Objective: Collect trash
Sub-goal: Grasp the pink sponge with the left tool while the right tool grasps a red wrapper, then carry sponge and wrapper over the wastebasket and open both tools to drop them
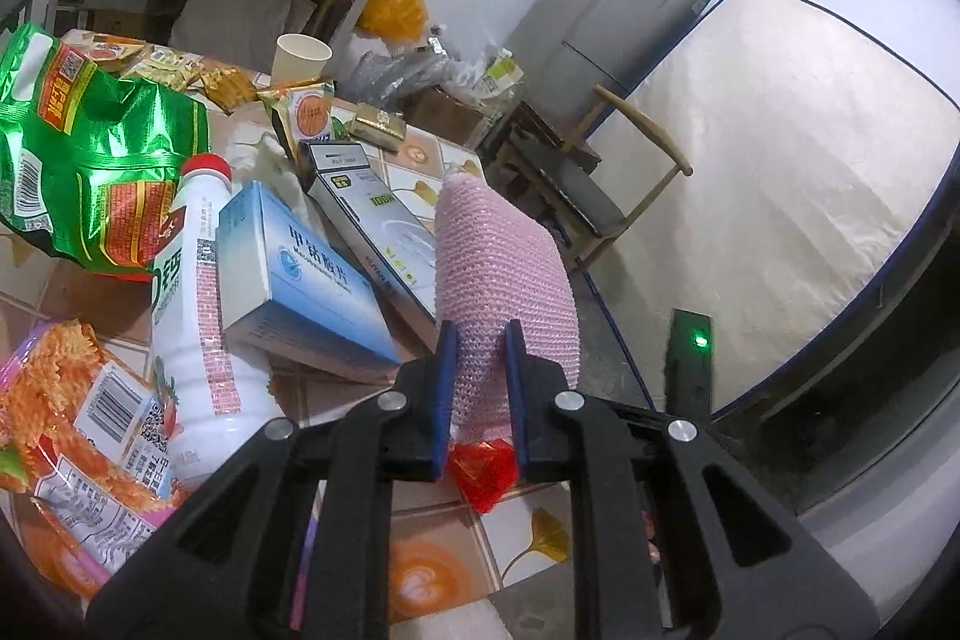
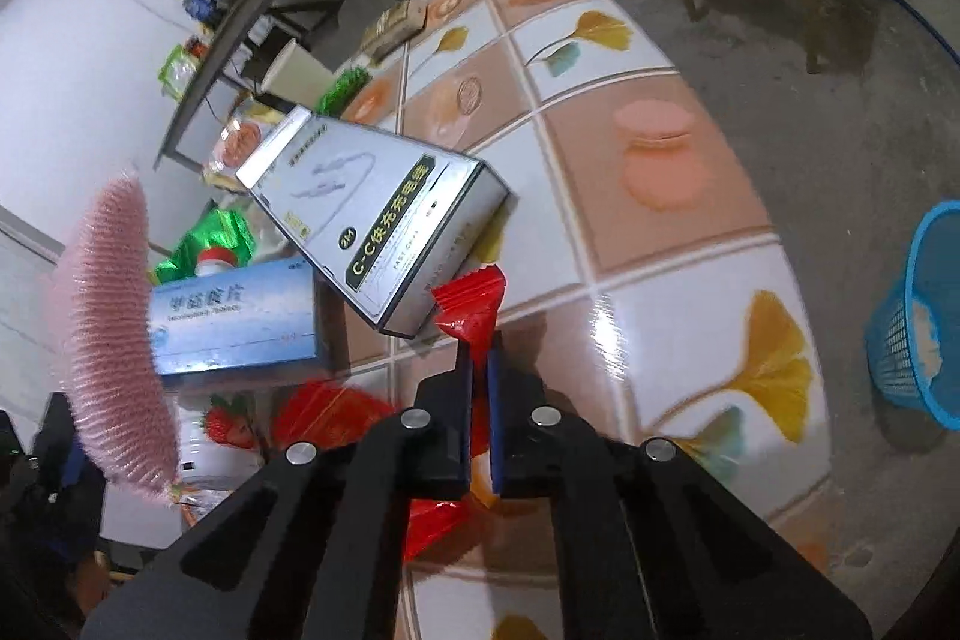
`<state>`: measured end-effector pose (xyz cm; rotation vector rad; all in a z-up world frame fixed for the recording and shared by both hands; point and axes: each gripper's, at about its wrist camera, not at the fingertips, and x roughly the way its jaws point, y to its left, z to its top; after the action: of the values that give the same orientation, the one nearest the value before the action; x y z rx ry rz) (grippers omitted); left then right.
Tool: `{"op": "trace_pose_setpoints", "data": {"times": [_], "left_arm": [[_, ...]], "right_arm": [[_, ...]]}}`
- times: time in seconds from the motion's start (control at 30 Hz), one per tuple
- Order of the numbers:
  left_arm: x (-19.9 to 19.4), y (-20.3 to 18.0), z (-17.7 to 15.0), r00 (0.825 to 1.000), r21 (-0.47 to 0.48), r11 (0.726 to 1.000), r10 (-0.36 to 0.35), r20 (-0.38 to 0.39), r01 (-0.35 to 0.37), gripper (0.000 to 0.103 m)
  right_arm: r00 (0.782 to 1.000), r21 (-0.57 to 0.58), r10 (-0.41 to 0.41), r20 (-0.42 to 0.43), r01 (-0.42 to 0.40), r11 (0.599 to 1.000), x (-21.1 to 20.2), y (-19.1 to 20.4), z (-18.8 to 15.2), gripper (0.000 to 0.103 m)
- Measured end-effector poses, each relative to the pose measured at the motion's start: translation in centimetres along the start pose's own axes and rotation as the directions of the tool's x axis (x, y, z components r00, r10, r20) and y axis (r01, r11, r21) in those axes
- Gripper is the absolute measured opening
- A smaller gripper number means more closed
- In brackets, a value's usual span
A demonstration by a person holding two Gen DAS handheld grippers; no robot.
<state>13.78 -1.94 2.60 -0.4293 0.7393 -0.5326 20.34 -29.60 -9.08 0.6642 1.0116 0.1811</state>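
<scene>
My left gripper [image 1: 480, 334] is shut on a pink bubble-wrap sleeve [image 1: 504, 274], lifted above the tiled table [image 1: 432, 538]; the same pink sleeve [image 2: 111, 334] shows blurred at the left of the right wrist view. A red plastic wrapper [image 2: 471, 307] is pinched in my right gripper [image 2: 479, 346], which is shut on it just above the table [image 2: 648, 316]. Under the left gripper lies that red wrapper [image 1: 483, 472]. Trash on the table includes a blue box [image 1: 294, 274], a white bottle [image 1: 198, 316], a grey cable box [image 2: 372, 214] and a green snack bag [image 1: 90, 160].
A blue mesh basket [image 2: 924, 316] stands on the floor to the right of the table. A paper cup [image 1: 300, 55] and small packets lie at the far table edge. A wooden chair [image 1: 600, 184], a grey fridge [image 1: 612, 16] and a mattress [image 1: 780, 148] stand beyond it.
</scene>
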Motion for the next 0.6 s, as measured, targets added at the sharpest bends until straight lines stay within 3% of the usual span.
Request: {"op": "trace_pose_setpoints", "data": {"times": [0.3, 0.47, 0.6], "left_arm": [[0.7, -2.6, -0.4, 1.000, 0.035, 0.999, -0.012, -0.017, 0.013, 0.014], [3.7, -5.7, -1.1, 0.995, 0.077, 0.995, -0.051, -0.090, 0.058, 0.014], [7.4, -9.6, -2.2, 0.978, 0.124, 0.985, -0.096, -0.182, 0.120, 0.014]], "right_arm": [[0.987, 0.055, 0.058, 0.153, -0.067, 0.996, -7.5, -2.9, -0.7, 0.004], [0.968, 0.096, 0.023, 0.249, -0.049, 0.994, -12.5, -6.1, -1.1, 0.004], [0.946, 0.166, -0.059, 0.319, 0.006, 0.986, -16.9, -10.4, -1.4, 0.004]]}}
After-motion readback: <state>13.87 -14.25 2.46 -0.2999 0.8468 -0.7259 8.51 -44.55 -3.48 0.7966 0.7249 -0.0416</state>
